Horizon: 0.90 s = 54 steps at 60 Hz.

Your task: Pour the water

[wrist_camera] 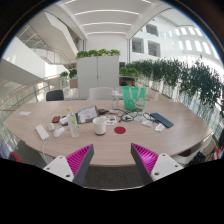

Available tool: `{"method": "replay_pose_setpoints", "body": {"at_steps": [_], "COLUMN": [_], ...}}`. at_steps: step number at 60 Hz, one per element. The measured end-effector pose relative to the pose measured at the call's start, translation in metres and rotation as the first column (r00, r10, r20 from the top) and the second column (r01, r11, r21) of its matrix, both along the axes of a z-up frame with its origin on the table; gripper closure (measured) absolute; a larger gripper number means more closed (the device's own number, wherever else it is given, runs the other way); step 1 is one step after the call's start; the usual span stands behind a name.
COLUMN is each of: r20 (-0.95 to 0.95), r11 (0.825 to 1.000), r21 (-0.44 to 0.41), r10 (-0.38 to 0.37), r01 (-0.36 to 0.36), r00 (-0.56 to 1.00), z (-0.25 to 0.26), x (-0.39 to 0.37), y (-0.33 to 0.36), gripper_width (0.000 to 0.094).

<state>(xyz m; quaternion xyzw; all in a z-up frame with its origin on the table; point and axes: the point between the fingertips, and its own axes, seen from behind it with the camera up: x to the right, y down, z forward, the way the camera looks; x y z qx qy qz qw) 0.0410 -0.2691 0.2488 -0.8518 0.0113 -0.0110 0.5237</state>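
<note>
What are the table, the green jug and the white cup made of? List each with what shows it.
Table: looks like light wood or wood-look laminate, matte; pale tan, even surface.
Green jug: seemingly translucent plastic or tinted glass; light passes through its green body.
White cup: probably ceramic or plastic; opaque white, too small to tell which.
The gripper is open, fingers short of all three.
</note>
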Motion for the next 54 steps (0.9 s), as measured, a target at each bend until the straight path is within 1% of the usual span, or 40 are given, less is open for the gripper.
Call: {"method": "replay_pose_setpoints", "body": {"at_steps": [1,2,3,4,6,7,10,14,15,16,20,25,33,41,54], "r20": [-0.001,-0.006,-0.009,-0.007,-0.017,-0.017,-0.019,-0.025,-0.027,-0.028,-0.031,-0.009,0.013,0.016,0.034], "r11": [1.0,0.999,0.999,0.999,0.999,0.998,0.997,0.996,0.996,0.996,0.996,0.995,0.986,0.965,0.943], "r21": [0.011,0.019,0.023,0.02,0.016,0.011,0.015,0.036,0.045,0.048,0.07,0.098,0.139,0.197,0.236], "r10": [-0.011,-0.025,-0.035,-0.04,-0.05,-0.059,-0.08,-0.085,-0.079,-0.076,-0.048,0.001,0.096,0.173,0.233], "r01": [0.011,0.026,0.035,0.041,0.051,0.06,0.081,0.086,0.08,0.077,0.05,0.0,-0.097,-0.172,-0.234], "r00": [1.0,1.0,0.999,0.999,0.999,0.998,0.997,0.996,0.997,0.997,0.998,1.0,0.995,0.985,0.972], "z": [0.0,0.008,0.006,0.011,-0.004,0.002,0.003,0.008,0.003,0.011,0.012,0.006,-0.018,-0.042,-0.091], "x": [0.003,-0.023,-0.024,-0.003,-0.021,-0.037,-0.047,-0.062,-0.055,-0.071,-0.087,-0.11,-0.16,-0.214,-0.266], "y": [-0.001,-0.005,-0.005,-0.002,-0.005,-0.012,-0.015,-0.017,-0.012,-0.017,-0.017,-0.01,0.023,0.09,0.232], "gripper_width": [0.0104,0.0104,0.0104,0.0104,0.0103,0.0103,0.0102,0.0102,0.0104,0.0104,0.0104,0.01,0.0101,0.0098,0.01]}}
